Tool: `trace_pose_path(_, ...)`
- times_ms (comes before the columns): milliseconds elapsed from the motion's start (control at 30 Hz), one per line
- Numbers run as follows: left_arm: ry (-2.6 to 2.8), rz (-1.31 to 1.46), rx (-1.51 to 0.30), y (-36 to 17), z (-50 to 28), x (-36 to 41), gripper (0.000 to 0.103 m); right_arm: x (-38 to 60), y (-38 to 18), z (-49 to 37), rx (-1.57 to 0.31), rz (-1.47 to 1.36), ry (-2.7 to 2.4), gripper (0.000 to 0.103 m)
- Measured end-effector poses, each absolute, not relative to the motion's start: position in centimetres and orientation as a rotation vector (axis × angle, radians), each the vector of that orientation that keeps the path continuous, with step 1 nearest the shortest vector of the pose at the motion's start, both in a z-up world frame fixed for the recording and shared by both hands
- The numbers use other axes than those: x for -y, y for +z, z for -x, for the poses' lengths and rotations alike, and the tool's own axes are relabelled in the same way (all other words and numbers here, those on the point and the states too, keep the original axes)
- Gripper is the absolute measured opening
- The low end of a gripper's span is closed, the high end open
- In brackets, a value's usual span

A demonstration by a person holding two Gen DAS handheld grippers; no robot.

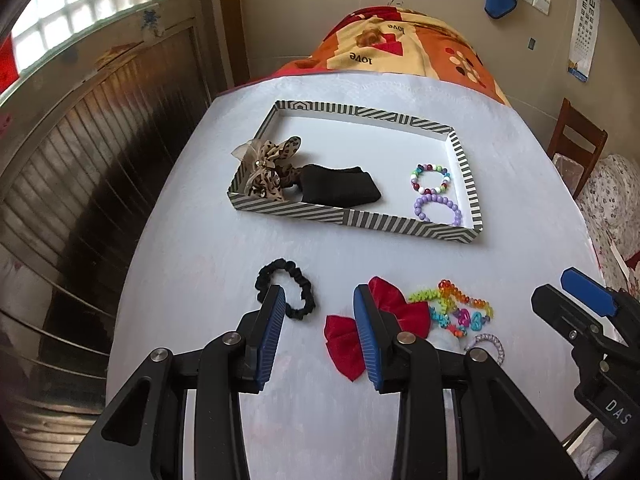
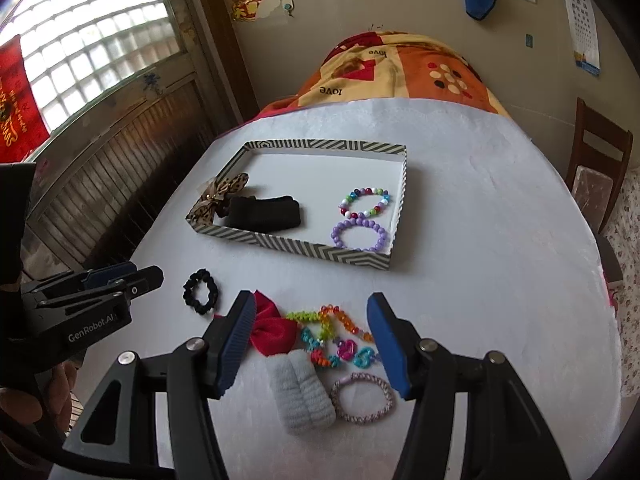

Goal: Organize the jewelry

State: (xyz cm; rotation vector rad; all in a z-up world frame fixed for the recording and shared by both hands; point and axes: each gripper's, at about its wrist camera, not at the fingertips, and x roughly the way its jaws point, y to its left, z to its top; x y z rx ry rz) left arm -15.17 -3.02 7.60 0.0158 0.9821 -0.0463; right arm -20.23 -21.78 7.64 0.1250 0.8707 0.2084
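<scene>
White-covered bench (image 1: 200, 240) beside a latticed window (image 2: 92, 40), striped tray (image 2: 280, 242) at centre.

Both grippers, left (image 1: 320, 336) and right (image 2: 312, 340), hover tilted downward, fingers apart and empty, over loose hair ties and bead bracelets (image 2: 336, 340) near the tray.

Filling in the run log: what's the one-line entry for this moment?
tray: two bracelets, bow, black cloth inside | left gripper: open, empty | right gripper: open, empty | red bow: on table
</scene>
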Motion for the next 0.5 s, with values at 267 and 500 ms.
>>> trace_pose_path(267, -0.031, -0.021, -0.963, 8.1, 16.9, 3.1, 0.025, 21.9, 8.1, 21.7, -0.858, -0.119, 0.219, 0.062)
trace_pose_path(500, -0.027, -0.014, -0.957, 8.3, 17.8, 3.2, 0.025, 21.8, 8.4, 22.5, -0.85, -0.106, 0.225, 0.063)
